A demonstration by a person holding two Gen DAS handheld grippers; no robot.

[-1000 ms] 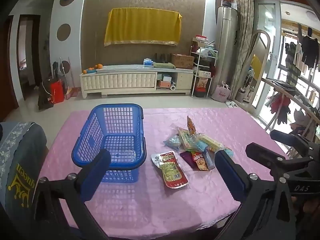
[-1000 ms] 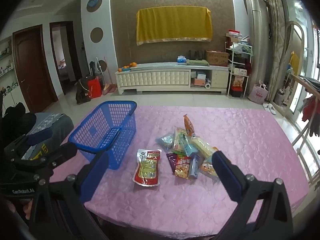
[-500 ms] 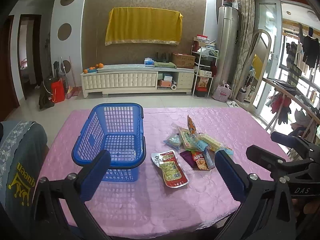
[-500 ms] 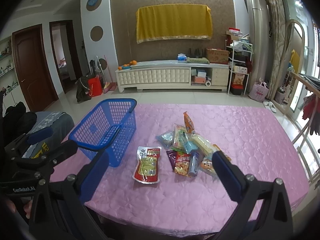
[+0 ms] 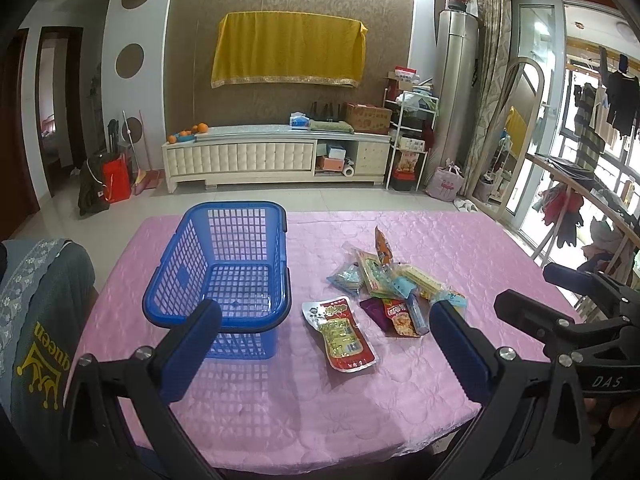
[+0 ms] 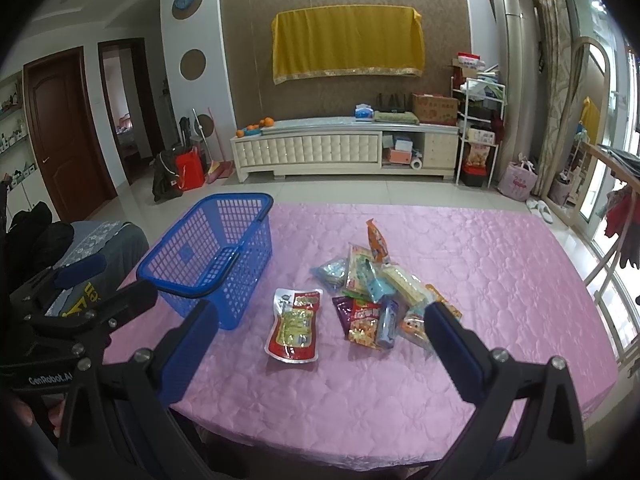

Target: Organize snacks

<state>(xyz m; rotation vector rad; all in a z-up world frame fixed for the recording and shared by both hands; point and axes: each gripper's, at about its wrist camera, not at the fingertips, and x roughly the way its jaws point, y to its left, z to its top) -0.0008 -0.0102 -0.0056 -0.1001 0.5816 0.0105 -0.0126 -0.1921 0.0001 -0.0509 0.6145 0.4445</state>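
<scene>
A blue plastic basket (image 5: 224,264) stands empty on the pink tablecloth (image 5: 460,248), left of centre; it also shows in the right wrist view (image 6: 212,256). A red snack pouch (image 5: 342,332) lies flat right of the basket, also seen in the right wrist view (image 6: 296,326). A pile of several snack packets (image 5: 392,284) lies further right, shown too in the right wrist view (image 6: 372,292). My left gripper (image 5: 326,350) is open and empty, above the table's near edge. My right gripper (image 6: 320,346) is open and empty, near the front edge.
A chair back with a grey cover (image 5: 36,320) stands at the table's left side. Beyond the table are a white TV cabinet (image 5: 276,156), a shelf rack (image 5: 408,140) and a drying rack (image 5: 580,200) at the right.
Both grippers have drifted slightly up and back; the basket and snacks sit a little lower in view. Nothing on the table has moved. Both grippers stay open.
</scene>
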